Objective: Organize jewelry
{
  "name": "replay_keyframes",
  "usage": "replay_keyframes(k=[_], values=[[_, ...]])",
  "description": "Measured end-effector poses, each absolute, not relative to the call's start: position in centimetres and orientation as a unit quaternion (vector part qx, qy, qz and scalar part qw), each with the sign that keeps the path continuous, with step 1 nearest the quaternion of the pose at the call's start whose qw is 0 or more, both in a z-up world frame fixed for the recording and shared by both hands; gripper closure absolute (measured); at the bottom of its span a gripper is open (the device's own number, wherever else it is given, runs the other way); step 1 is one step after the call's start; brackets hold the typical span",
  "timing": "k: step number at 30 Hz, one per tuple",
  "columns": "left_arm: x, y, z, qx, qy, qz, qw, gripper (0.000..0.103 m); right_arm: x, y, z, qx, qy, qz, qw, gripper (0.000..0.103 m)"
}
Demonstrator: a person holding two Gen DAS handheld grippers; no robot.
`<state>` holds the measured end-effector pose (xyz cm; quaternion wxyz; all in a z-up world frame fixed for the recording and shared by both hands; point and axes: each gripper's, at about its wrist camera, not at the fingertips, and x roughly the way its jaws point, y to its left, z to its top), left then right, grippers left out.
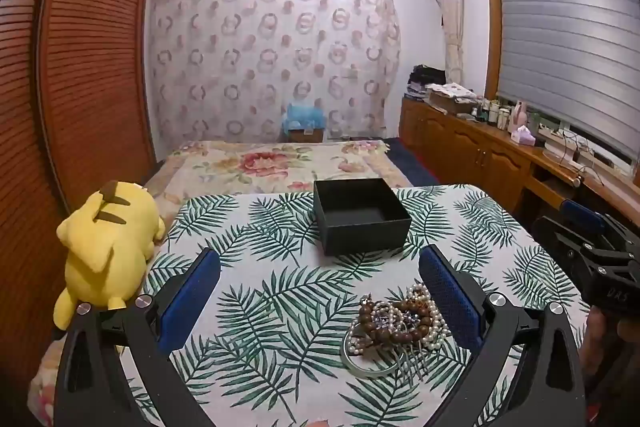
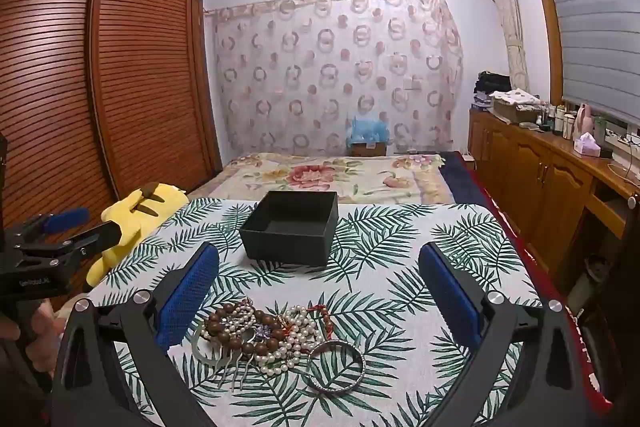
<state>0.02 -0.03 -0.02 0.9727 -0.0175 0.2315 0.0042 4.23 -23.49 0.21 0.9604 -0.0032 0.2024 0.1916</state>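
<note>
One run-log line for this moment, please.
left claw: open, empty | right claw: open, empty | jewelry pile: untouched on tablecloth | black box: empty

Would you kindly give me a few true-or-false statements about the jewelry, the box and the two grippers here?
1. The black box is empty. True.
2. The jewelry pile lies inside the box. False: it lies on the tablecloth, nearer than the box.
3. The right gripper is shut on a bracelet. False: it is open and holds nothing.
4. The left gripper is open. True.
5. A silver bangle lies at the pile's edge. True.
</note>
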Motion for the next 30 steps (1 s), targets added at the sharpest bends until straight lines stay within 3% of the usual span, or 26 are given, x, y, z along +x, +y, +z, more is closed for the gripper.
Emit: replay_keyframes(k=[30], values=[[-0.37, 0.41, 0.76, -0.014, 0.225, 0.002, 0.974, 0.006, 4.10, -23.46, 0.37, -0.002, 0.198, 0.192, 0.961, 0.002]])
